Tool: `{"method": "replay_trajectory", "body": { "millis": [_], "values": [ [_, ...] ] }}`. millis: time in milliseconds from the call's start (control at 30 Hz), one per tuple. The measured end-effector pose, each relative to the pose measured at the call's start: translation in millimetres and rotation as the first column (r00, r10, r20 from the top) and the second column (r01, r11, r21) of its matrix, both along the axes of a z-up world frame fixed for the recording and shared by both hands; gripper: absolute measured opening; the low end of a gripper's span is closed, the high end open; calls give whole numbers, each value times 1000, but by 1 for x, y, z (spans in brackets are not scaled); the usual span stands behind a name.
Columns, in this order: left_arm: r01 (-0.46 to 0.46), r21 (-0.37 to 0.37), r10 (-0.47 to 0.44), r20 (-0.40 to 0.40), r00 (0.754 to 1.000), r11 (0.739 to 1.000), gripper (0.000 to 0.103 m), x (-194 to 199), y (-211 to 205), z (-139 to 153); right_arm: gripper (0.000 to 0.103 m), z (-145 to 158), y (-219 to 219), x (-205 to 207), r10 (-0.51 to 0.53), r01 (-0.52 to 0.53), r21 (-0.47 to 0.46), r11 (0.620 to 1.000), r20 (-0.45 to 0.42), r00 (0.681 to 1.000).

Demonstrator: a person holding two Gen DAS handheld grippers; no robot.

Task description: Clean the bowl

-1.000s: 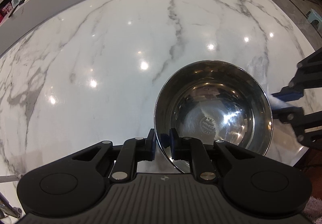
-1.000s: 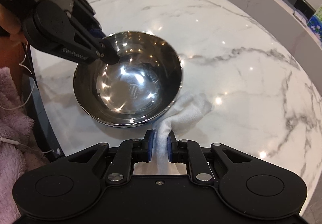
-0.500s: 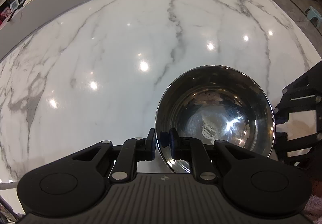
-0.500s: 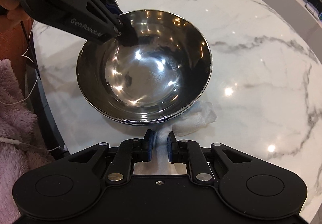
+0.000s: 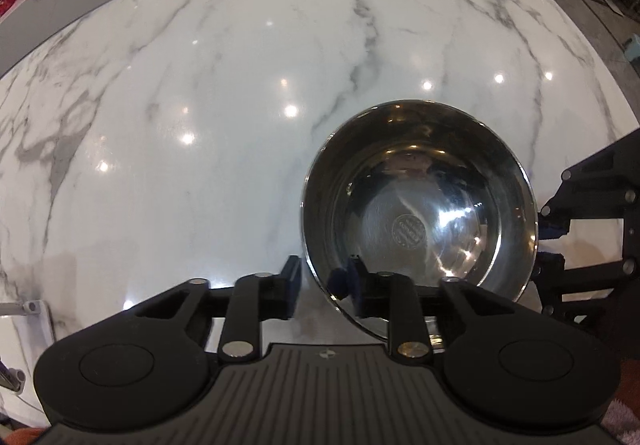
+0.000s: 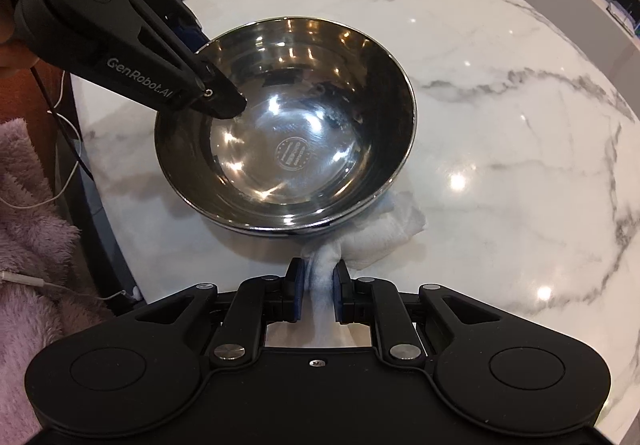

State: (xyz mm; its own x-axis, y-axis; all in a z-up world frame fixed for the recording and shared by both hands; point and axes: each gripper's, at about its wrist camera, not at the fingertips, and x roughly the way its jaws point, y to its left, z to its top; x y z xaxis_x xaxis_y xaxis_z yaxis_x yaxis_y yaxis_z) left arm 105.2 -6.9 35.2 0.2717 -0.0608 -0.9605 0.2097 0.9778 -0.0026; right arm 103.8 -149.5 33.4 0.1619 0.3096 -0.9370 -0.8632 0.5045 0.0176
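Note:
A shiny steel bowl (image 5: 416, 213) stands upright on the white marble table (image 5: 200, 85). My left gripper (image 5: 324, 281) straddles the bowl's near rim, one finger outside and one inside. Its jaws are opening, and a gap shows between the outer pad and the rim. In the right wrist view that inner finger (image 6: 220, 101) reaches into the bowl (image 6: 288, 141) from the upper left. My right gripper (image 6: 318, 277) is shut on a bunched white cloth (image 6: 384, 229), which lies on the table against the bowl's near edge and partly under it.
The table's dark edge (image 6: 92, 205) runs close by on the left of the right wrist view. Pink fluffy fabric (image 6: 28, 213) and thin white cables (image 6: 68, 133) lie beyond that edge. Bare marble stretches past the bowl. My right gripper's frame (image 5: 592, 229) stands just right of the bowl.
The left jaws have parted and let go of the bowl's rim. The bowl has settled flat and looms larger in the right wrist view. The right gripper stays shut on the cloth.

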Motion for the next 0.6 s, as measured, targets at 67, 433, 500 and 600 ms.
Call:
{"method": "replay_trajectory", "body": {
  "millis": [67,433,500,600],
  "values": [
    [18,0,-18,6,1000,1000,17,0,0,0,13,3,-3,1,2,-2,-2,1000,12,1000],
    [65,28,-65,24,998,998,14,5,6,2,13,36,-19,21,-4,0,47,999,74,997],
    [66,29,-67,26,997,997,14,6,6,2,13,34,-16,23,11,-14,38,999,77,997],
    [76,36,-77,33,996,996,14,7,4,1,13,28,-11,25,22,-24,30,999,70,997]
  ]
}}
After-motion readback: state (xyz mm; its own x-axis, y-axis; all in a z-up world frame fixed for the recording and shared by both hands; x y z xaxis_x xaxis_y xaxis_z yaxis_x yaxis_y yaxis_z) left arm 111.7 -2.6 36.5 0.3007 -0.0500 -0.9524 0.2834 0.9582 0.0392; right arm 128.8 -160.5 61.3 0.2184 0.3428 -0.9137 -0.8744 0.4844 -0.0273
